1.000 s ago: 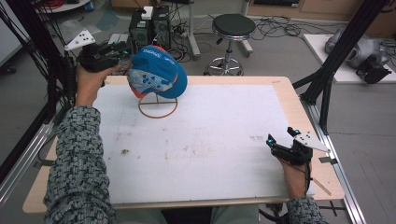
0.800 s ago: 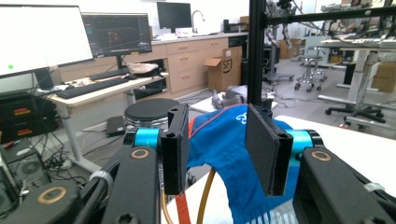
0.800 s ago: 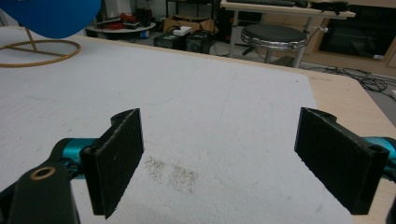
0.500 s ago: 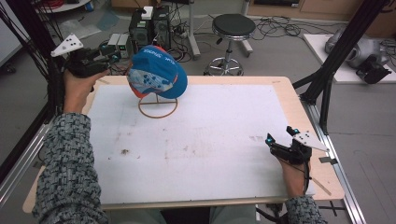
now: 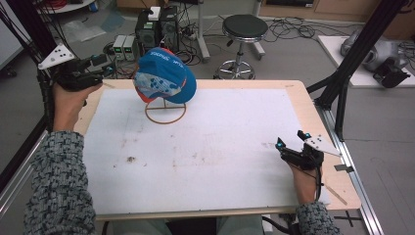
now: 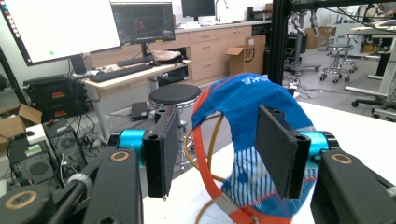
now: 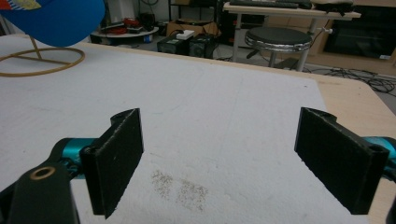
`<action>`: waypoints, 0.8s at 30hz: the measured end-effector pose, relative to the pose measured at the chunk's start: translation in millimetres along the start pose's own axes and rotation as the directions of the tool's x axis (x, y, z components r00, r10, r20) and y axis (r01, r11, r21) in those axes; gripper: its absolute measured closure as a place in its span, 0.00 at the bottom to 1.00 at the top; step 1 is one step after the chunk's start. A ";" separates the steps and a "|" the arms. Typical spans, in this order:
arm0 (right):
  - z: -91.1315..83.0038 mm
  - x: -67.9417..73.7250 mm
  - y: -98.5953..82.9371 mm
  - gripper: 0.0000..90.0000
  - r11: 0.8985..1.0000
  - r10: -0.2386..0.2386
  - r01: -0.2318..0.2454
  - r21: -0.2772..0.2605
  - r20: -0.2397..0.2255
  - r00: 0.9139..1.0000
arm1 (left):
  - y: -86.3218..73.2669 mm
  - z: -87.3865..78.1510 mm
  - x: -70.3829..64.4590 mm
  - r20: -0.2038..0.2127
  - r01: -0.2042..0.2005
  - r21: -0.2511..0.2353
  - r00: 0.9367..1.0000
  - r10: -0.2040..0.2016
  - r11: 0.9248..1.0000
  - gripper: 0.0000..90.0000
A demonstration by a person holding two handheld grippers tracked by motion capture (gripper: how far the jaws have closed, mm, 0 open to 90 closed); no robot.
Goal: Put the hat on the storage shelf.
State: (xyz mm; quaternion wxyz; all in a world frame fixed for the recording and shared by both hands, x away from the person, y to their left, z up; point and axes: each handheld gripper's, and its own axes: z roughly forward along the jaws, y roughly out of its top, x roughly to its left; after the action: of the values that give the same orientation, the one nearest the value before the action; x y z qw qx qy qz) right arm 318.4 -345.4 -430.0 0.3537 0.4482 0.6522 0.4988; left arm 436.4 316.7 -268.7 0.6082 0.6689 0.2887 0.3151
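Observation:
A blue cap (image 5: 164, 78) with orange trim and white print sits on a wire stand whose round base ring (image 5: 165, 111) rests on the far left of the white table top (image 5: 220, 147). My left gripper (image 5: 90, 73) is held above the table's far left corner, left of the cap and apart from it. In the left gripper view its jaws stand open (image 6: 215, 149), with the cap (image 6: 247, 107) and the stand's wire (image 6: 208, 140) beyond them. My right gripper (image 5: 289, 139) rests low at the table's near right, open (image 7: 219, 163) with only bare table between its pads.
A black stool (image 5: 243, 27) and computer boxes (image 5: 156, 24) stand on the floor beyond the far edge. A black frame post (image 5: 352, 63) rises at the right. Small dark specks (image 5: 131, 159) mark the white top. The cap's brim (image 7: 51, 18) and the ring (image 7: 42, 58) lie far from the right gripper.
My left gripper has drawn back to the left, away from the cap, which stays on its stand. The right gripper has not moved.

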 end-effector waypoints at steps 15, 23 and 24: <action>11.1 6.6 3.3 0.16 1.000 -0.019 0.019 0.002 -0.028 0.999 | -24.0 -31.5 -39.5 -0.013 -0.018 0.031 1.000 0.019 0.999 0.38; 11.0 7.3 3.3 0.16 1.000 -0.010 0.010 0.010 -0.028 1.000 | -39.8 -53.4 -63.4 -0.003 -0.023 0.027 1.000 0.023 0.999 0.37; 11.0 7.5 3.3 0.16 1.000 -0.008 0.008 0.009 -0.029 1.000 | -42.0 -55.4 -66.2 0.000 -0.018 0.025 1.000 0.018 1.000 0.37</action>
State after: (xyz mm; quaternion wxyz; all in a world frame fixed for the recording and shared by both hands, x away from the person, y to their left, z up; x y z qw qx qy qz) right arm 326.6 -334.4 -429.6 0.3442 0.4398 0.6611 0.5010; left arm 351.5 304.8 -311.8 0.5967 0.6791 0.2867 0.3171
